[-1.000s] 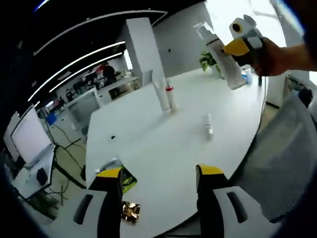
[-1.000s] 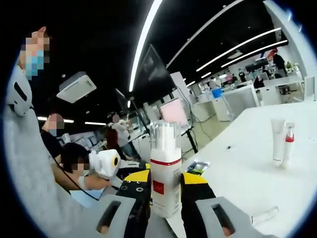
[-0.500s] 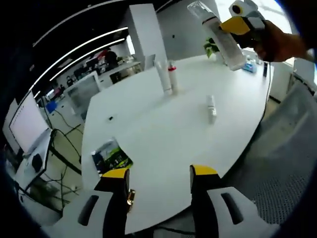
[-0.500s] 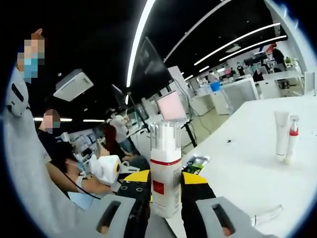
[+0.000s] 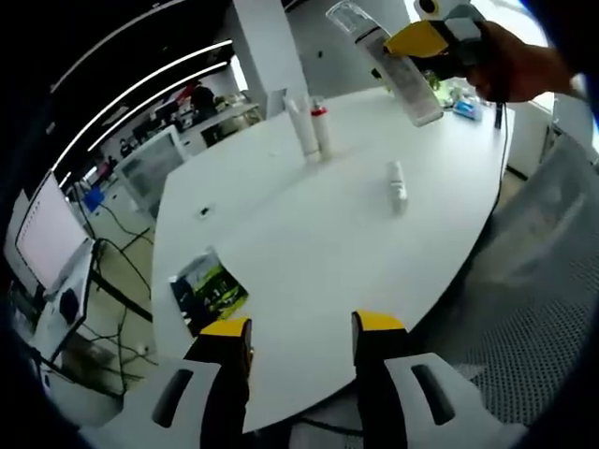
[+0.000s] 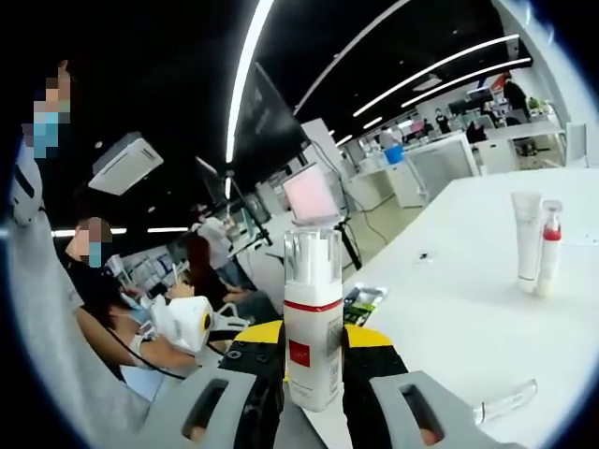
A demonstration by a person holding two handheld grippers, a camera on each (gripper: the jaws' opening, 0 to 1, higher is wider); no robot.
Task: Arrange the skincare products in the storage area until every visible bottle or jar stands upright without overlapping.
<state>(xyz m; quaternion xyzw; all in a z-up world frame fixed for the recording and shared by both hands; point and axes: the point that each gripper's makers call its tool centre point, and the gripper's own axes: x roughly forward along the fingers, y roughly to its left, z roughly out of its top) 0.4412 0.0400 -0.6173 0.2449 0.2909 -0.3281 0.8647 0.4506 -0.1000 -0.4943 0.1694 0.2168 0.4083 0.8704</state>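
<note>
Bottle [image 6: 313, 323] with the red band and clear cap is clamped between the right gripper [image 6: 312, 360] jaws, held up off the white surface [image 5: 309, 243], probably so it can be set down standing. Two tubes [image 5: 310, 130] already stand upright side by side at the far end, while a small tube [image 5: 397, 184] lies flat near the middle and needs righting. Left gripper [image 5: 299, 329] hangs over the near edge with jaws apart and nothing in them, so it's free for that one.
</note>
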